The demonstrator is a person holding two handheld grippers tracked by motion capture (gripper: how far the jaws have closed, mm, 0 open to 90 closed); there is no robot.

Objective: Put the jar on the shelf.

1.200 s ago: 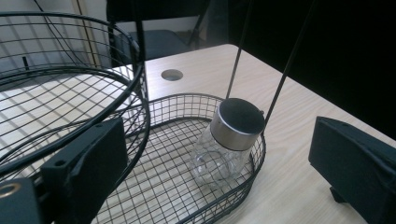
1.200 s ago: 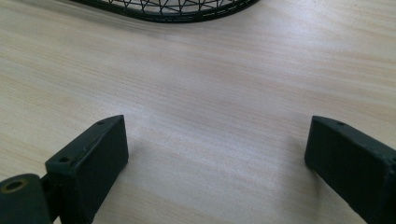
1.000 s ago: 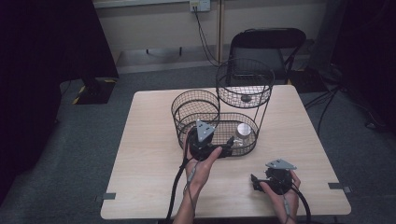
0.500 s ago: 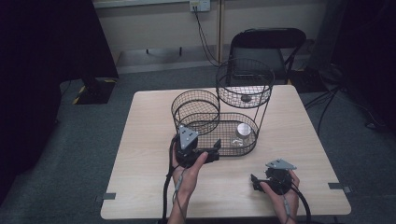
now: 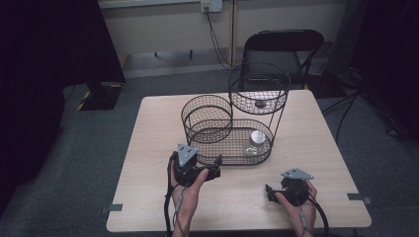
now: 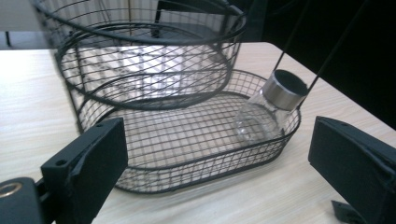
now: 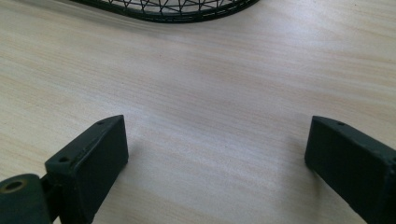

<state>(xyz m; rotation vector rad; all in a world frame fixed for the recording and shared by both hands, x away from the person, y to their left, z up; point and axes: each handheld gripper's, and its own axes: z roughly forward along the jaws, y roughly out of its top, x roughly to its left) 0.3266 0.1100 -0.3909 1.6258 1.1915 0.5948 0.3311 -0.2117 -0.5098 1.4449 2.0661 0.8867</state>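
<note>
A black wire basket stand [image 5: 232, 148] sits mid-table, with a low oval tray, a round middle basket [image 5: 206, 116] and a raised round basket [image 5: 259, 86]. In the tray's right end lies a clear glass jar [image 5: 256, 142] with a silver lid. My left gripper [image 5: 216, 167] is open just in front of the tray's near rim. In the left gripper view the jar [image 6: 268, 112] leans against the tray wall [image 6: 196, 175], beyond the wide-spread jaws of the left gripper [image 6: 215, 149]. My right gripper [image 5: 269, 193] is open over bare wood near the front right, and in its own view the right gripper [image 7: 217, 154] holds nothing.
A small dark object [image 5: 260, 104] lies in the raised basket. A black chair [image 5: 281, 44] stands behind the table [image 5: 148, 163]. The tray's rim [image 7: 177, 11] crosses the top of the right gripper view. Tape marks sit at the front corners.
My left gripper has drawn back from the oval tray toward the front of the table and a little left. The jar stays in the tray. The right gripper has not moved.
</note>
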